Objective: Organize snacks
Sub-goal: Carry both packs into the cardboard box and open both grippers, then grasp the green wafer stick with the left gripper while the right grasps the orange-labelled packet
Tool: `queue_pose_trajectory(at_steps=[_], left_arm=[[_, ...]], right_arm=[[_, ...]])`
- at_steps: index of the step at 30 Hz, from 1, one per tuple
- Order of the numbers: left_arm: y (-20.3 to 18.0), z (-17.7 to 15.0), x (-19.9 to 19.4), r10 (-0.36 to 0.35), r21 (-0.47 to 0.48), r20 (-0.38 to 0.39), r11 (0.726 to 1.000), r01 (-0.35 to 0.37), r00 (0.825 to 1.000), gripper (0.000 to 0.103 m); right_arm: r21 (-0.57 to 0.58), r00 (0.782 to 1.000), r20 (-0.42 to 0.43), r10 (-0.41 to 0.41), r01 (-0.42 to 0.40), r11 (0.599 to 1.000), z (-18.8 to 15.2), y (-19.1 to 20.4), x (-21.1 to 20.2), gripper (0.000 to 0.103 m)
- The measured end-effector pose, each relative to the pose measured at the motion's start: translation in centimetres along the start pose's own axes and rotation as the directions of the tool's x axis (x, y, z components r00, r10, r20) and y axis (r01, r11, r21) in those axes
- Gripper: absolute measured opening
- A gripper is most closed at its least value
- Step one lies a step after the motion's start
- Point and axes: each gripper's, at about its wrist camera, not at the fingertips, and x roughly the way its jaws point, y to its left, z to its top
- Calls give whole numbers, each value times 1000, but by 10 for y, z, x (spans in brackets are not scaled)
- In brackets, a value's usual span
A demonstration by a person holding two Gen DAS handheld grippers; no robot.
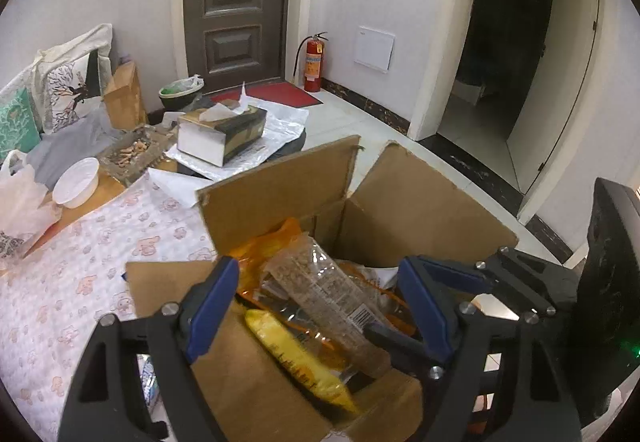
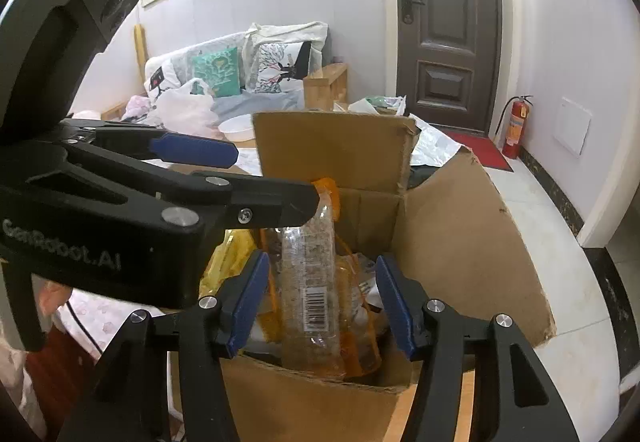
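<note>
An open cardboard box holds snack packs. A clear bag of brown nuts with a barcode lies on top, beside a yellow pack and orange wrappers. My left gripper is open above the box, its blue pads either side of the nut bag. My right gripper is open too, over the same bag. The left gripper also shows in the right wrist view, reaching over the box from the left.
The box stands on a table with a pink-patterned cloth. Behind are a tissue box, a white bowl, a tray of snacks and a plastic bag. A sofa with cushions, a door and a fire extinguisher stand beyond.
</note>
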Motion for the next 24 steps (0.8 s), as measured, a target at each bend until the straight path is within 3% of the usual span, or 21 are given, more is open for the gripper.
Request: queue_pose_trajectory(at_steps=[11,18,24], left_arm=[[41,-15,-60,45,-48,93,998,-41,995,79],[91,-41,-103,113,-107,140,989,-98,984,79],[138,-77,-123,147,-159,146,979,-124,978,79]], right_arm=[[-45,998,55,38,-36,998,13,38,-20,51],[-112,990,76,119,-110,987,20,87,-27,51],[-160,979,40,201,-192,968,22,142,-16,51]])
